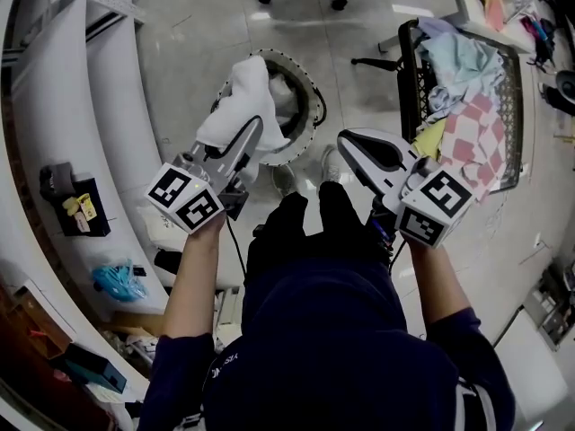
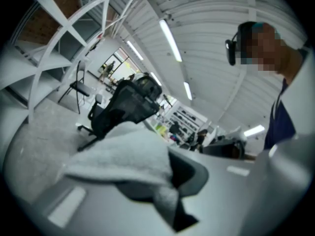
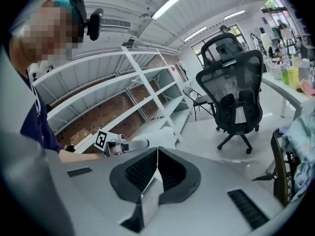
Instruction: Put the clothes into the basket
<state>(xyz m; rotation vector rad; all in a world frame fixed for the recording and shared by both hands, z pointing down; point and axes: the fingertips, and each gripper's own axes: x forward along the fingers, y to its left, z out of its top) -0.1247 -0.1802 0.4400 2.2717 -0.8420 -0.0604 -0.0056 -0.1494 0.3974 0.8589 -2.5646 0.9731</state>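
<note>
My left gripper (image 1: 244,137) is shut on a white towel (image 1: 247,97), which bunches over its jaws and hangs above a round white basket (image 1: 312,90) on the floor. In the left gripper view the towel (image 2: 123,151) drapes over the jaws and hides the pads. To the right, my right gripper (image 1: 349,142) is shut with nothing in it; in its own view the right gripper (image 3: 156,166) has its pads meeting in a thin line. A black wire crate (image 1: 407,79) at the right holds a heap of clothes (image 1: 467,106), pale blue and pink-checked among them.
White shelving (image 1: 54,106) curves along the left, with small items on its lower shelves. A black office chair (image 3: 231,97) stands on the grey floor beyond the basket. A desk with bottles lies at the far right. The person's legs are just below the basket.
</note>
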